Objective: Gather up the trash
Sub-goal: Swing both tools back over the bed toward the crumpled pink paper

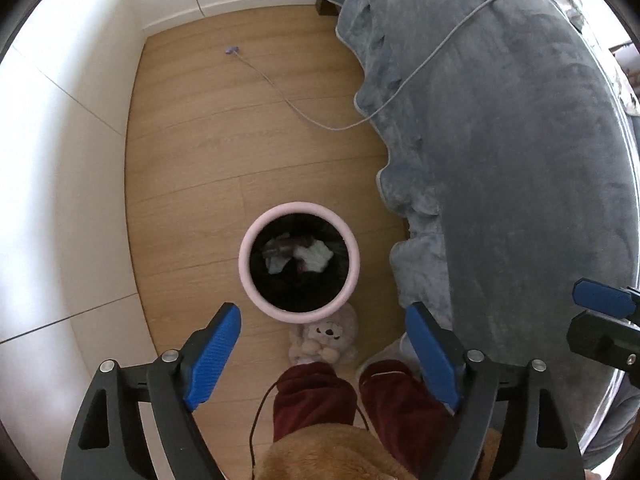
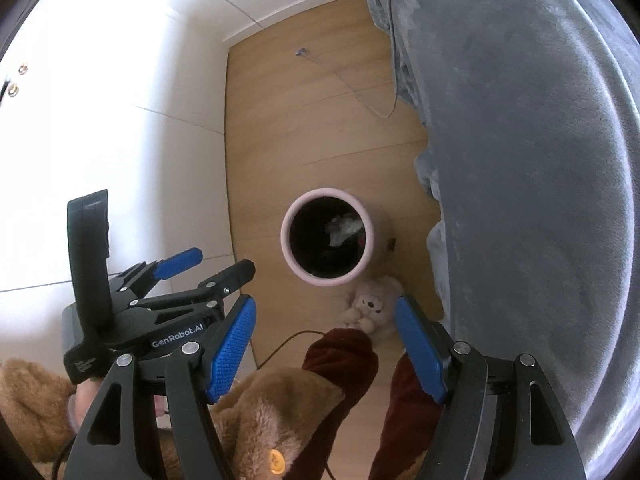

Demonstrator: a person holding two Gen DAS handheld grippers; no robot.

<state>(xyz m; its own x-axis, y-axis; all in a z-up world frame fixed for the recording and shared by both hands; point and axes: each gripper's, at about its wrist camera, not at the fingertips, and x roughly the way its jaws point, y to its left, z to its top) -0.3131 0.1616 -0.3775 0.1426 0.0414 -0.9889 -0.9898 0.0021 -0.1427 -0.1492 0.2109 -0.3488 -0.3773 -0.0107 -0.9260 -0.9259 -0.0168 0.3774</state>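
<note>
Above pink bin (image 1: 299, 264) on wood floor: left gripper (image 1: 322, 354) spread wide, empty; right gripper (image 2: 325, 346) open, empty too. Crumpled trash (image 1: 308, 256) lies inside bin. Drop-off looks done; other litter not visible.

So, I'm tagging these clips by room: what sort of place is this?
Probably a bedroom: a grey fleece blanket drapes over what looks like a bed, with a pink waste bin and a plush slipper on the wooden floor.

A round pink trash bin (image 1: 299, 258) stands upright on the wooden floor, in the middle of the frame. Inside its dark bag lie crumpled white papers (image 1: 316, 257).
</note>
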